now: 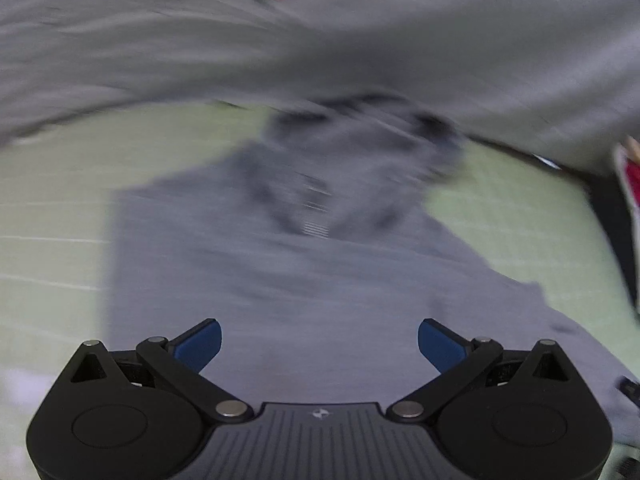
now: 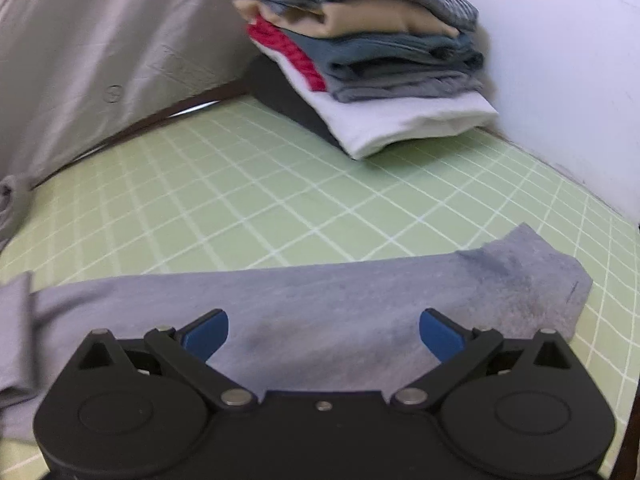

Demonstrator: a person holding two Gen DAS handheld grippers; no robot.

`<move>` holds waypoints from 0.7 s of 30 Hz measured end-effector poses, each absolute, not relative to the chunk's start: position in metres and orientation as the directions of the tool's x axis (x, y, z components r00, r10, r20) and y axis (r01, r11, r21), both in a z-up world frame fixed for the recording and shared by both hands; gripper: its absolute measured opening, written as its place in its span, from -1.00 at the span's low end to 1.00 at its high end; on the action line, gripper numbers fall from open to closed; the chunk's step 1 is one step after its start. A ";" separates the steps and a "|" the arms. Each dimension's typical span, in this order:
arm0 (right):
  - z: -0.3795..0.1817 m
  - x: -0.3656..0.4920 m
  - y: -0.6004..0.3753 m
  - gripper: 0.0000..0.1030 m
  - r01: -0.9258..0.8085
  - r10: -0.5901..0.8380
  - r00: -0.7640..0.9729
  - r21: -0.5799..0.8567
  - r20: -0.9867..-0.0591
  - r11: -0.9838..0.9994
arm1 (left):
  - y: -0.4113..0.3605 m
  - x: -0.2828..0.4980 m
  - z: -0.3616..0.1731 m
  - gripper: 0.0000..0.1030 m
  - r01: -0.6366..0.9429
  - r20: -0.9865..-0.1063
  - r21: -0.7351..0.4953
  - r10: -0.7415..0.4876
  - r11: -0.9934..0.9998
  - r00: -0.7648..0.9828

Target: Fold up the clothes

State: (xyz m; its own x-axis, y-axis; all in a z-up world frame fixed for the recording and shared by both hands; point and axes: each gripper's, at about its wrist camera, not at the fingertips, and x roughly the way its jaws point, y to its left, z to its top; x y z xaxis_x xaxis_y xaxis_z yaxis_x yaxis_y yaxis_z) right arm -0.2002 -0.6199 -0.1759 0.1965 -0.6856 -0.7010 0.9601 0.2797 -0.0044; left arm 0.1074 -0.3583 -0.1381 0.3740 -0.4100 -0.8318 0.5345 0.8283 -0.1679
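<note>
A grey T-shirt (image 1: 304, 272) lies flat on the green grid mat (image 1: 52, 216), its collar pointing away from me; the left wrist view is motion-blurred. My left gripper (image 1: 319, 344) is open and empty above the shirt's lower body. In the right wrist view the same grey shirt (image 2: 328, 304) shows with one short sleeve spread to the right (image 2: 532, 276). My right gripper (image 2: 323, 334) is open and empty just above the shirt, near the sleeve.
A stack of folded clothes (image 2: 372, 52) sits at the far right of the mat (image 2: 240, 200), against a white wall (image 2: 568, 60). A large light-grey cloth (image 2: 100, 60) hangs along the far left edge; it also fills the top of the left wrist view (image 1: 360, 40).
</note>
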 end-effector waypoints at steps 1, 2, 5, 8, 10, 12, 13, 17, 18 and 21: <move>-0.179 -0.202 -0.624 1.00 0.962 -0.685 0.193 -0.002 -0.702 0.273 | -0.372 0.106 -0.144 0.99 0.554 -0.838 -0.185 -0.424 0.812 0.342; -0.181 -0.204 -0.626 1.00 0.963 -0.688 0.189 -0.004 -0.701 0.269 | -0.383 0.104 -0.147 0.99 0.568 -0.842 -0.182 -0.426 0.802 0.332; -0.186 -0.206 -0.629 1.00 0.962 -0.699 0.184 -0.019 -0.691 0.272 | -0.412 0.096 -0.156 0.99 0.626 -0.850 -0.147 -0.421 0.766 0.316; -0.189 -0.209 -0.629 1.00 0.961 -0.709 0.189 -0.021 -0.679 0.276 | -0.436 0.089 -0.163 0.97 0.684 -0.857 -0.086 -0.404 0.724 0.320; -0.191 -0.211 -0.629 1.00 0.965 -0.714 0.196 0.003 -0.672 0.263 | -0.446 0.086 -0.169 0.96 0.704 -0.864 -0.063 -0.391 0.707 0.316; -0.192 -0.211 -0.629 1.00 0.965 -0.727 0.196 0.000 -0.658 0.261 | -0.452 0.086 -0.174 0.96 0.702 -0.873 -0.059 -0.378 0.710 0.309; -0.193 -0.211 -0.628 1.00 0.965 -0.734 0.196 -0.003 -0.650 0.260 | -0.453 0.085 -0.176 0.95 0.700 -0.875 -0.061 -0.375 0.712 0.305; -0.195 -0.211 -0.627 1.00 0.967 -0.751 0.197 -0.002 -0.631 0.255 | -0.452 0.080 -0.180 0.89 0.695 -0.869 -0.059 -0.380 0.716 0.317; -0.195 -0.211 -0.627 1.00 0.967 -0.751 0.196 -0.002 -0.631 0.254 | -0.451 0.079 -0.180 0.77 0.695 -0.866 -0.060 -0.384 0.717 0.321; -0.195 -0.210 -0.628 1.00 0.968 -0.751 0.194 -0.003 -0.631 0.252 | -0.448 0.074 -0.172 0.33 0.680 -0.858 -0.086 -0.401 0.728 0.321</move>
